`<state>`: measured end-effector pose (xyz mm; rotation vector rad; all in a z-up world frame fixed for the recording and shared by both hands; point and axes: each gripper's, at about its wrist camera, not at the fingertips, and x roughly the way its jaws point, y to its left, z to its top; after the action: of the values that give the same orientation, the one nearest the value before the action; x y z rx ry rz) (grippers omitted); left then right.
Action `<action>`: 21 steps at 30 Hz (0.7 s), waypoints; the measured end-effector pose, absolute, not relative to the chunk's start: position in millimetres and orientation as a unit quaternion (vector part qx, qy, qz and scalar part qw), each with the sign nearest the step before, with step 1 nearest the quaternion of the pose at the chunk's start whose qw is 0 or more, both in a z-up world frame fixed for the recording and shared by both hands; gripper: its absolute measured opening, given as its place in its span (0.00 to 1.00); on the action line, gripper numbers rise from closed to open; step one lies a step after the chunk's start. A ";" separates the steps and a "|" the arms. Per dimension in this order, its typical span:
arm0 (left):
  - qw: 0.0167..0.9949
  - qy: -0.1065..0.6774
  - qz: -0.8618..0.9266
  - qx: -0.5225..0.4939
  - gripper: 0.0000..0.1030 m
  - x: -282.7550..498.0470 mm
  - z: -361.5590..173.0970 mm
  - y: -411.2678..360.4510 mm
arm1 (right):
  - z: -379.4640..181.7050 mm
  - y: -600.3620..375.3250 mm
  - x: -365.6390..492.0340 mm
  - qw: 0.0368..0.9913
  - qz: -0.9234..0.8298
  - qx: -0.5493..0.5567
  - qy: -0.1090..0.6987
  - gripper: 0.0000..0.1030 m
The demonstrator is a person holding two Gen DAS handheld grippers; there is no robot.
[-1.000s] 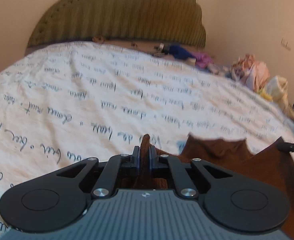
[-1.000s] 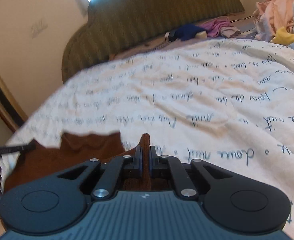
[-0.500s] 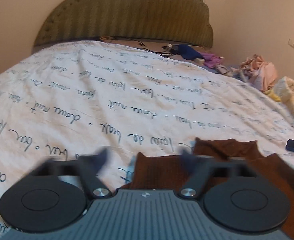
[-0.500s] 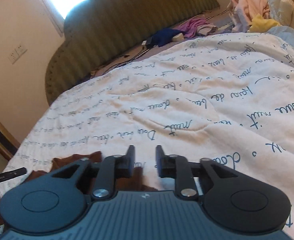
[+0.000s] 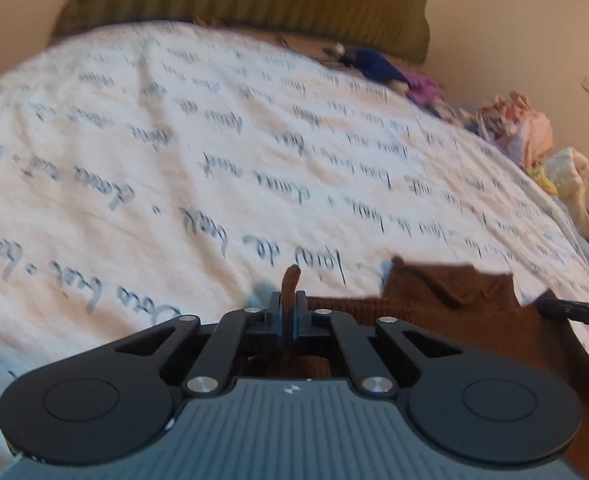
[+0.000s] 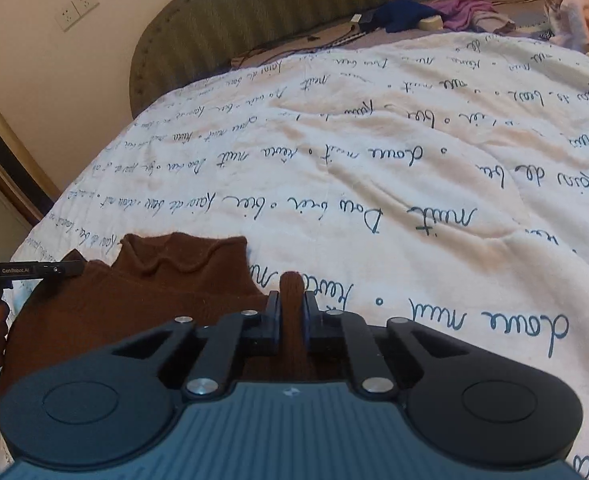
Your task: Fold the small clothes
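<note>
i see the garment (image 6: 142,296) on the quilt (image 6: 374,184) at lower left of the right view, headboard (image 6: 294,4) along the top.

Dim warm indoor light, left wrist view smeared with motion blur across the bedspread (image 5: 214,140), right wrist view sharper, strong fisheye bending and dark vignette at corners, soft shadows

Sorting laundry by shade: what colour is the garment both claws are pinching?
Dark brown garment; clearest in the right wrist view.
</note>
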<state>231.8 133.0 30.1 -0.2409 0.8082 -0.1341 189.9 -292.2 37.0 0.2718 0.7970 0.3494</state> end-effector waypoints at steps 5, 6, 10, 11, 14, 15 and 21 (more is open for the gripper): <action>0.941 0.322 -0.065 -0.084 0.04 214.9 59.1 120.1 | 61.3 -306.7 195.1 0.919 0.158 0.159 0.324 0.08; 0.943 0.324 -0.049 -0.065 0.04 220.6 55.6 116.2 | 57.1 -310.8 201.7 0.919 0.147 0.167 0.326 0.08; 0.917 0.395 0.010 -0.059 0.05 252.9 16.0 121.3 | 18.1 -313.6 224.2 0.900 0.107 0.184 0.379 0.09; 0.920 0.389 0.009 -0.055 0.06 251.5 12.9 121.1 | 10.9 -308.2 223.7 0.898 0.107 0.179 0.387 0.09; 0.929 0.365 0.009 -0.062 0.15 236.5 27.7 123.7 | 18.4 -309.0 211.6 0.903 0.095 0.189 0.375 0.16; 0.935 0.349 0.011 -0.061 0.15 227.7 36.1 124.9 | 26.7 -315.2 204.8 0.902 0.083 0.203 0.372 0.25; 0.953 0.300 -0.037 -0.023 0.48 143.9 68.6 123.3 | 59.2 -344.8 119.9 0.887 0.160 0.237 0.363 0.52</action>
<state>143.9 123.3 68.6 -0.0466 0.6091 -0.0748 119.9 -344.8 59.2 0.4925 0.7557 0.3319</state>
